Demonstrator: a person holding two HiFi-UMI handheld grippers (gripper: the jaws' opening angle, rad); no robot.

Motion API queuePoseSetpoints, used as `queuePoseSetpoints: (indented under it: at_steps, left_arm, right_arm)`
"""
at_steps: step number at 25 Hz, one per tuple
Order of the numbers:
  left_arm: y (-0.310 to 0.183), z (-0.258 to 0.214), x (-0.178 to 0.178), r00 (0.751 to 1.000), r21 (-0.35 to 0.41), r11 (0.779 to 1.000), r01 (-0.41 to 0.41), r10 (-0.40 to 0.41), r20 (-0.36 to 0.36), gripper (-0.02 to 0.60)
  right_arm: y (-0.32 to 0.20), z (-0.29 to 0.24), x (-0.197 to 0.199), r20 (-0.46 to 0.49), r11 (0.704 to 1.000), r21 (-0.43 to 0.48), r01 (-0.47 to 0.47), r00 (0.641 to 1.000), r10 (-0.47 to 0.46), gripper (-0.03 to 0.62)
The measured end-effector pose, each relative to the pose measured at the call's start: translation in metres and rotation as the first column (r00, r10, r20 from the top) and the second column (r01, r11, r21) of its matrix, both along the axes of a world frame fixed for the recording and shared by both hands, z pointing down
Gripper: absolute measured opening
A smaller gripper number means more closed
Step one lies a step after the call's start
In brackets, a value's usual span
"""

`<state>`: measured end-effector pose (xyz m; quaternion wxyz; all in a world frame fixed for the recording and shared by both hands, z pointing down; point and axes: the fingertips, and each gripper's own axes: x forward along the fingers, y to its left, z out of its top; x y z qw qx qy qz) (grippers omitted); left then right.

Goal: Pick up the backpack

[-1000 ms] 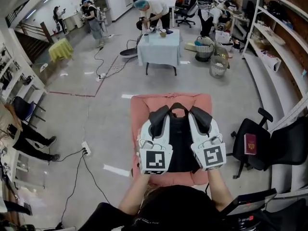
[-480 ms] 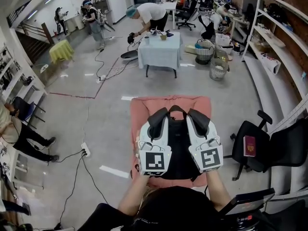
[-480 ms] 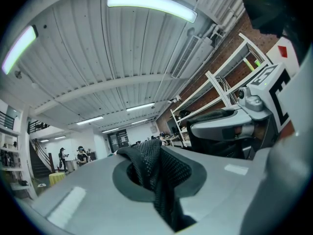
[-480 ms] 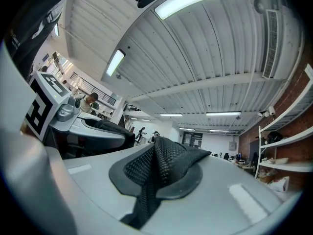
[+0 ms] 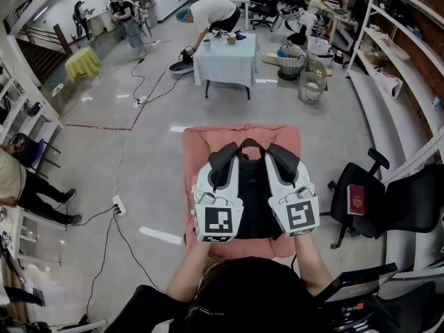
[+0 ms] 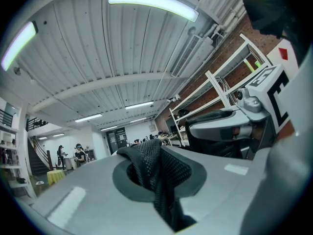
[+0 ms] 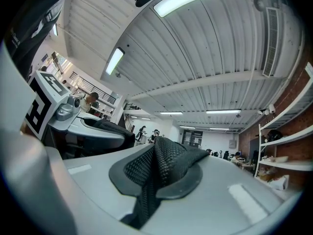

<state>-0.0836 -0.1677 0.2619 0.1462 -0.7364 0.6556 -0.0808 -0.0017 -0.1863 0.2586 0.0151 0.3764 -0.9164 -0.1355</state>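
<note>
1. Backpack (image 5: 254,200): black, over the pink table (image 5: 198,141), with its long axis running away from you along the table.
2. Left gripper (image 5: 223,168): over the table's left half, jaws pinching the left strap (image 6: 155,168).
3. Right gripper (image 5: 283,164): over the table's right half, jaws pinching the right strap (image 7: 159,168).
4. Judgement: the bag sits between your grippers, neither one nearer, so raise both evenly off the table.

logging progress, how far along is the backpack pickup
Done: left tongs and right tongs are each shut on a mesh strap of the backpack. In hand: it sits between them over the pink table. Left: can't tell if it's clear of the table; the lift may remain.
</note>
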Motion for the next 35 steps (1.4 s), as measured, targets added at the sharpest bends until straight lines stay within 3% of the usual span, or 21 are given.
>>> queuePoseSetpoints:
  at_steps: [5, 9, 35]
  left_arm:
    - [0.003, -0.003, -0.022, 0.999, 0.028, 0.999, 0.035, -0.036, 0.009, 0.034]
    - [-0.004, 0.006, -0.01, 1.0, 0.008, 1.0, 0.026, -0.026, -0.001, 0.035]
    - [-0.017, 0.021, -0.017, 1.0, -0.033, 0.999, 0.021, -0.021, -0.012, 0.035]
  right_arm:
    - [0.001, 0.008, -0.019, -0.031, 1.0, -0.02, 0.014, 0.999, -0.015, 0.04]
    - [-0.003, 0.009, -0.012, -0.001, 1.0, 0.002, 0.016, 1.0, -0.016, 0.039]
    - [-0.013, 0.021, -0.026, -0.056, 1.0, 0.0, 0.029, 0.998, -0.029, 0.037]
